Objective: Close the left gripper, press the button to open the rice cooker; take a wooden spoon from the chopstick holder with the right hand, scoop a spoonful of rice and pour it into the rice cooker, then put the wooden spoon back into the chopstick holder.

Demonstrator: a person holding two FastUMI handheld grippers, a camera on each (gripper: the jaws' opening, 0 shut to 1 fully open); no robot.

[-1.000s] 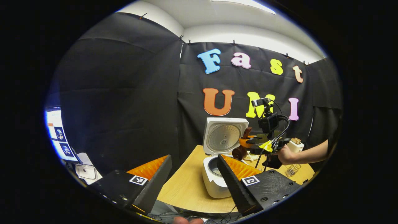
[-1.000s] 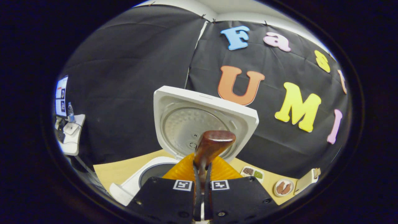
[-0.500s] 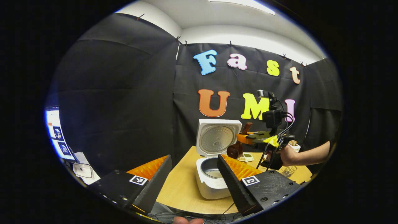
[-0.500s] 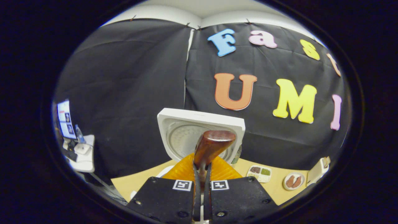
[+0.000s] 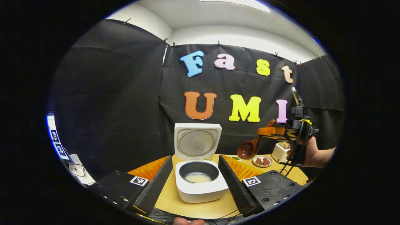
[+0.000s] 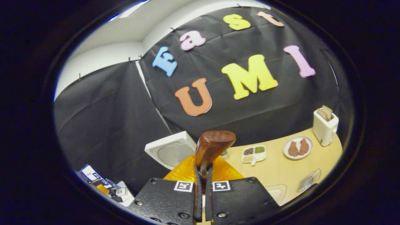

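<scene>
On the worktop [image 5: 187,204] we see the rice cooker [image 5: 200,184] standing with its lid up, a pale layer lying in the bottom of its dark pot; it sits between the spread fingers of our left gripper [image 5: 195,181], which is wide open, holds nothing and hangs just in front of the cooker without touching it. Off to the right and well above the worktop, our right gripper [image 6: 202,187] is clamped tight on the handle of the wooden spoon [image 6: 212,145], the bowl jutting past the fingertips. In the left gripper view the spoon's bowl hangs down and away from the cooker, toward the toaster. We judge the spoon light, stiff and smooth, so it could swivel in a two-finger pinch; the handle is the right place to grip. The chopstick holder [image 6: 309,179], a wire basket, lies near the worktop's edge, beside the plate [image 6: 297,147].
</scene>
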